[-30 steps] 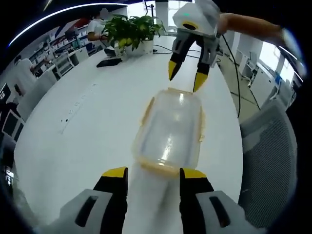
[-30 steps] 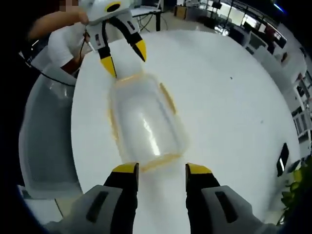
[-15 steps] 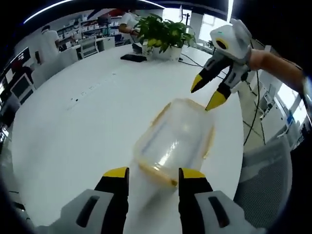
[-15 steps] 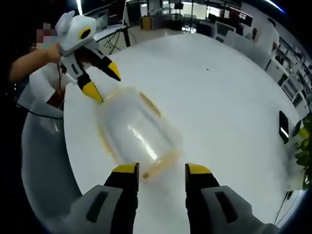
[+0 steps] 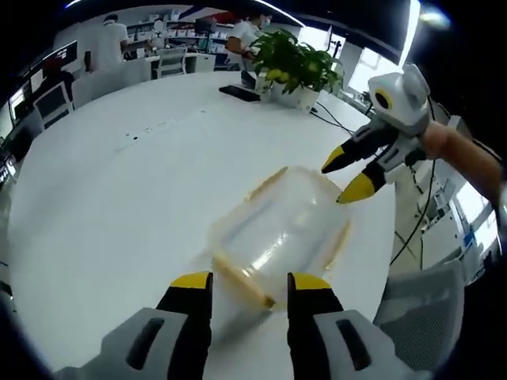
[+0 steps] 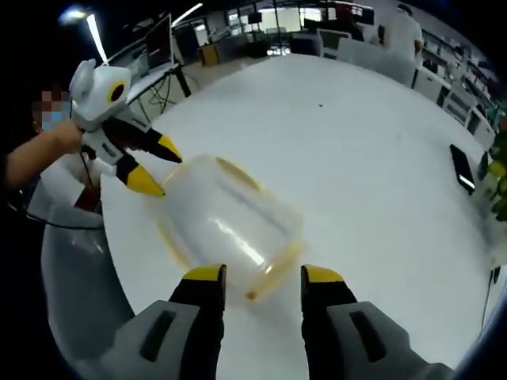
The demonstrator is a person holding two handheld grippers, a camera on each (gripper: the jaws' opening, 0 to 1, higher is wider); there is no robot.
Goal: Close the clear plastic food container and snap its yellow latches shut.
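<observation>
The clear plastic food container (image 5: 281,229) lies on the white table (image 5: 119,206) with its lid on and yellow latches (image 5: 341,241) along its edges. Whether the latches are snapped I cannot tell. My left gripper (image 5: 249,283) is open, and the container's near end sits just ahead of its yellow tips. At the far end my right gripper (image 5: 346,176) hangs open, its tips close to the container's corner. In the right gripper view the container (image 6: 230,226) lies slanted ahead of my open right gripper (image 6: 264,277), with the left gripper (image 6: 157,165) open at its far left corner.
A potted plant (image 5: 297,63) and a flat black object (image 5: 238,93) stand at the table's far side. The black object (image 6: 462,168) is also at the right edge. A grey mesh chair (image 5: 420,317) sits beside the table's near edge. People are in the office behind.
Both cameras have swung, and the container now lies slanted in each view instead of lengthwise. Each gripper has stayed at its own end of the container, open throughout.
</observation>
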